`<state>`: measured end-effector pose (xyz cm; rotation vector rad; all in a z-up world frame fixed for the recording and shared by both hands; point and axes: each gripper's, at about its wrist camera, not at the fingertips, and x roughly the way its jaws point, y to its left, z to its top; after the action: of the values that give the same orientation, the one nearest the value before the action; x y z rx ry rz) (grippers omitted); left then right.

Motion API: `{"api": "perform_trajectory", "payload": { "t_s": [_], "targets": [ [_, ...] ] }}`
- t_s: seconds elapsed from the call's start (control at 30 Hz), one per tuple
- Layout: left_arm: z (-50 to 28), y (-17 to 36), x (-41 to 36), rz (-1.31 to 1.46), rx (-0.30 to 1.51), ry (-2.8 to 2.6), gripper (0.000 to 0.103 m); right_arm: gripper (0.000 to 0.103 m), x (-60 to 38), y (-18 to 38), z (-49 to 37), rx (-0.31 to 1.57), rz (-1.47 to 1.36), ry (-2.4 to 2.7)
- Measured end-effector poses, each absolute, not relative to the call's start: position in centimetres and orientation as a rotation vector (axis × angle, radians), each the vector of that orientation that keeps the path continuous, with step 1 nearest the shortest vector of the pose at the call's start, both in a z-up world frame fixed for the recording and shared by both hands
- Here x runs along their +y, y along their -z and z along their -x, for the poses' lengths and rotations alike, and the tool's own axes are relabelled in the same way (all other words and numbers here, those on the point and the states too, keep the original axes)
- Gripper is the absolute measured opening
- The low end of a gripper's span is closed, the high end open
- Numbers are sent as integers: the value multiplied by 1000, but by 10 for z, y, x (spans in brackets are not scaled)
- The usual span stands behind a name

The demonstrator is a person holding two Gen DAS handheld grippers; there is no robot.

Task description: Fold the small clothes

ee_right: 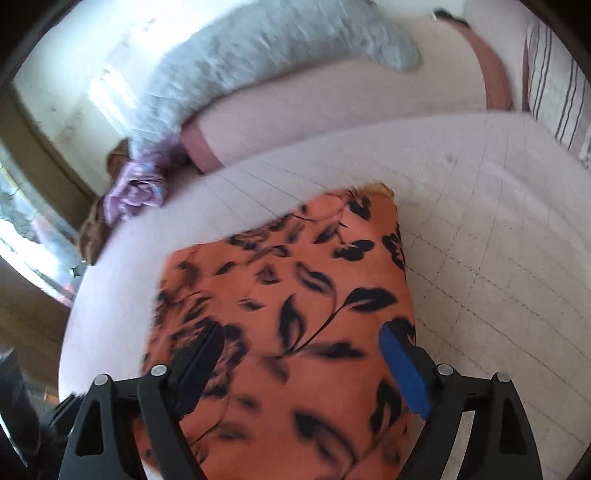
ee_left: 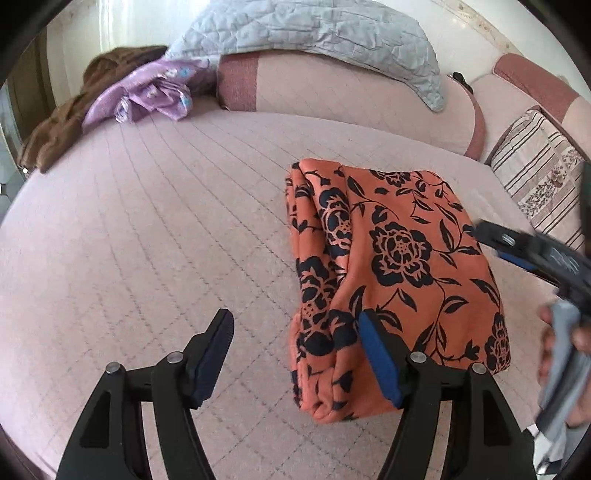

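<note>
Pink quilted bedding [ee_left: 155, 229] stretches under both cameras, stitched in a grid of fine lines, with a bolster [ee_left: 332, 85] of the same pale pink and darker rose ends along the far side. Over that bolster we see a crinkled grey-blue quilt [ee_left: 314, 33], and a striped cushion [ee_left: 539, 166] sits at the right.

On the bed, right of centre in the left wrist view, lies the orange floral garment [ee_left: 391, 258], folded into a thick rectangular packet with several layers showing along its left edge. We judge it light, soft and limp: a knit or brushed cloth that will sag and slide open if lifted by one corner. It looks matte, not slippery, so the pads should bite well. We would take it at the stacked layered edge, pinching all the plies together, or at two corners of one short side so that the fold holds.

Our left gripper [ee_left: 295, 354] hovers with its jaws wide, one blue pad over the near edge of the packet but gripping nothing. Our right gripper [ee_right: 303, 369] hangs above the cloth, jaws wide too, with nothing pinched between them.

At the far left corner wait a lilac printed garment [ee_left: 147, 92] and a brown fuzzy one [ee_left: 74, 110], both crumpled and unfolded.
</note>
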<state>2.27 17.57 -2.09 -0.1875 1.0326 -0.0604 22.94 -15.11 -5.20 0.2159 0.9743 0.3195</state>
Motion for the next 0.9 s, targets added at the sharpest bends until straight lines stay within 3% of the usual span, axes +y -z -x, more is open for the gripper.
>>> {"api": "perform_trajectory", "payload": {
  "t_s": [0.1, 0.17, 0.27, 0.47, 0.6, 0.7, 0.9],
  "targets": [
    [-5, 6, 172, 160, 986, 38, 75, 88, -152, 34, -188, 913, -128, -301],
    [12, -5, 170, 146, 943, 8, 87, 89, -155, 29, -158, 896, -57, -271],
    [39, -18, 166, 138, 885, -36, 93, 92, -164, 33, -109, 903, 26, -222],
    [66, -27, 151, 84, 916, -65, 93, 93, -174, 49, -44, 968, 61, -177],
    [78, -37, 144, 58, 911, -84, 93, 94, -173, 27, -29, 914, 57, -174],
    [86, -48, 144, 68, 888, -88, 93, 100, -170, 4, -26, 869, 82, -152],
    [97, -67, 141, 87, 856, -62, 96, 101, -160, -15, -25, 838, 102, -148]
  ]
}}
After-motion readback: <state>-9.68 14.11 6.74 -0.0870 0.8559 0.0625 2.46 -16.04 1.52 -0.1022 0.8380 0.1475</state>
